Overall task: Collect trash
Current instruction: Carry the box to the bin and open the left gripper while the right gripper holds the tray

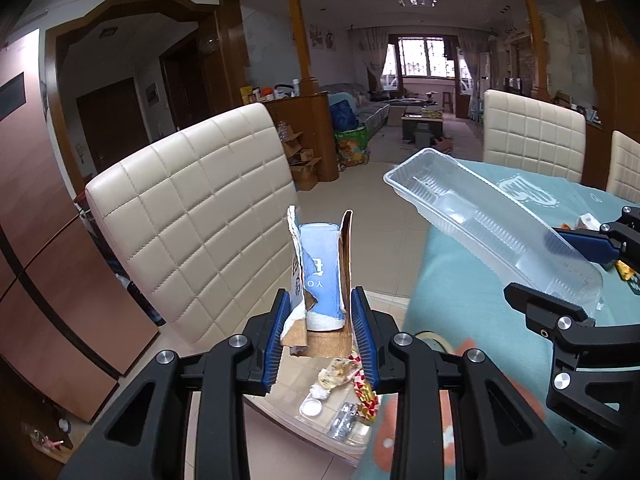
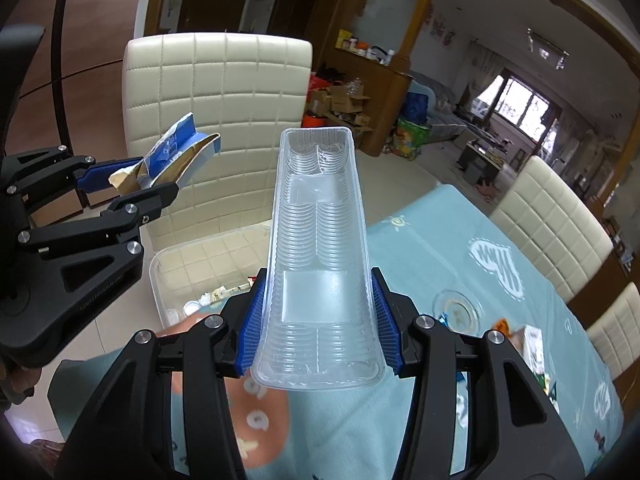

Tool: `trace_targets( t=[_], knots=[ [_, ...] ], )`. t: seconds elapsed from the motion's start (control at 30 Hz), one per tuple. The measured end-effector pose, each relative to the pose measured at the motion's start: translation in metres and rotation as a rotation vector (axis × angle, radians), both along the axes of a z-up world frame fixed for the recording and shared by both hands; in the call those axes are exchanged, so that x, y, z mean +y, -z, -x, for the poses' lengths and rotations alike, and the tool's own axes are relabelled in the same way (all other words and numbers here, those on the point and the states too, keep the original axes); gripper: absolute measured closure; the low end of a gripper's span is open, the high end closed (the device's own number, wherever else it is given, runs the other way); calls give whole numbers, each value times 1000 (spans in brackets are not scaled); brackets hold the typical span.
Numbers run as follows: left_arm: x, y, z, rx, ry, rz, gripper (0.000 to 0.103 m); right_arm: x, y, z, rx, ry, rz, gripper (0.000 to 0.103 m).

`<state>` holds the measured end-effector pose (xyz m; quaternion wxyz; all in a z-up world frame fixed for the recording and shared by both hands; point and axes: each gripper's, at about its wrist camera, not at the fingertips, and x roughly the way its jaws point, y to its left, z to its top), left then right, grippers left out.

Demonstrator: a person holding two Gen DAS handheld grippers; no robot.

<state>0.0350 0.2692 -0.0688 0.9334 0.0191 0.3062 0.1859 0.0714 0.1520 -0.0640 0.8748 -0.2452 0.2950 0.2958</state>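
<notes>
Mid-haul here: left gripper [image 1: 320, 320] is clamped on a torn carton [image 1: 320, 272] and right gripper [image 2: 318, 320] on a clear tray [image 2: 318, 240], both held over the bin [image 2: 160, 280] by the table's edge, so next I'd guess it's just lower and let go.

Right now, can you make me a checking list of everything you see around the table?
Surface: table under a light blue cloth.
Job's things: torn blue carton; clear plastic tray; clear bin on the chair seat, scraps inside.
Clutter: wrappers and a glass dish on the cloth.
Grippers: left gripper shut on the carton; right gripper shut on the tray.
Cables: nothing seen.
Surroundings: cream chairs, cardboard boxes, window.
</notes>
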Motion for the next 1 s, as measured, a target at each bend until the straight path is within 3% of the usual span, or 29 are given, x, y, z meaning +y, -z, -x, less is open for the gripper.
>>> trace_targets(
  t=[0.3, 0.37, 0.43, 0.5, 0.63, 1.0],
  knots=[
    [29, 12, -16, 8, -22, 31, 68, 17, 14, -24, 8, 5, 29, 53],
    [31, 16, -20, 20, -11, 47, 60, 16, 19, -31, 26, 19, 33, 53],
    [35, 20, -24, 26, -3, 83, 33, 15, 24, -36, 44, 26, 34, 53],
    [36, 21, -24, 18, 6, 96, 27, 14, 28, -39, 50, 28, 41, 53],
    [38, 28, -26, 32, -1, 69, 26, 16, 34, -42, 70, 24, 44, 53],
    [49, 35, -13, 55, -26, 94, 26, 33, 45, -30, 83, -41, 68, 52]
  ],
)
